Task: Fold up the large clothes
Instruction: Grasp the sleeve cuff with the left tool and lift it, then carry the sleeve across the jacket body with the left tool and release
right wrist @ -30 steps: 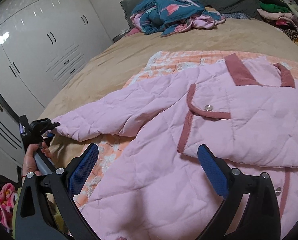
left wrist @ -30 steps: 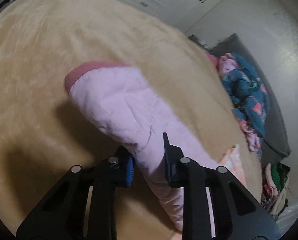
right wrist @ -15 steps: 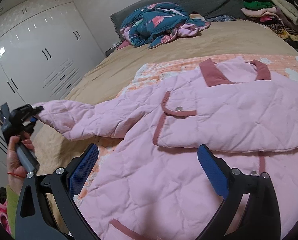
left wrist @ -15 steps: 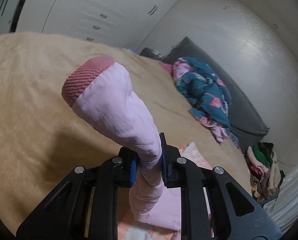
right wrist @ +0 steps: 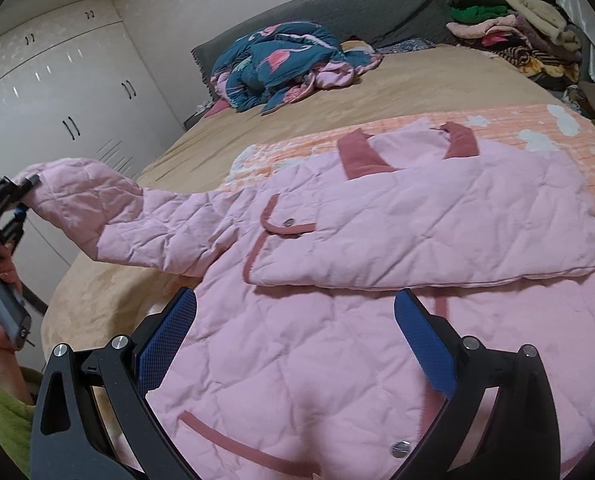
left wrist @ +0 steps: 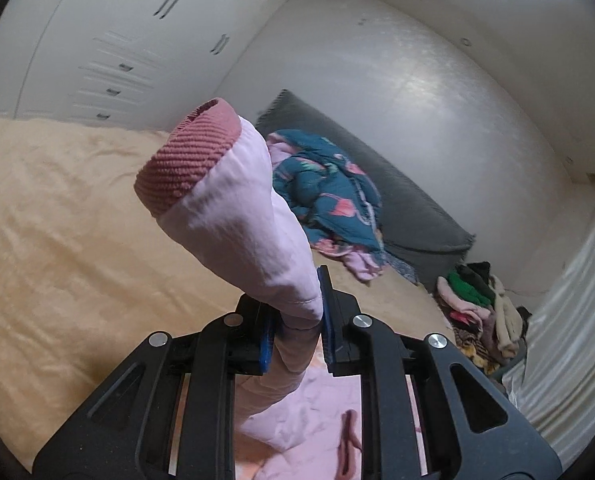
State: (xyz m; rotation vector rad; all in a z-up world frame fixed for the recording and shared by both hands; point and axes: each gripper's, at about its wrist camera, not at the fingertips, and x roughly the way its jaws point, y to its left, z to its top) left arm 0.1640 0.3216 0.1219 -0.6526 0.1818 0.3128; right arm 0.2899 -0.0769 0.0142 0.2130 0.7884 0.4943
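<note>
A pink quilted jacket (right wrist: 377, 240) with dark pink trim lies on the bed, its right side folded over the front. My left gripper (left wrist: 297, 320) is shut on the jacket's left sleeve (left wrist: 257, 232) and holds it up off the bed; the ribbed dark pink cuff (left wrist: 189, 164) stands above the jaws. In the right wrist view the left gripper (right wrist: 15, 200) holds the raised sleeve (right wrist: 137, 224) at the far left. My right gripper (right wrist: 293, 336) is open and empty, hovering over the jacket's lower front.
The bed has a tan blanket (right wrist: 417, 84) and an orange-and-white cover (right wrist: 537, 128) under the jacket. A teal and pink quilt (right wrist: 281, 64) lies by the grey headboard (right wrist: 357, 8). A clothes pile (right wrist: 517, 32) sits at the right. White wardrobes (right wrist: 57, 112) stand left.
My left gripper closed on the sleeve and lifted it up off the bed, tilting upward. My right gripper moved a little over the jacket and stayed open.
</note>
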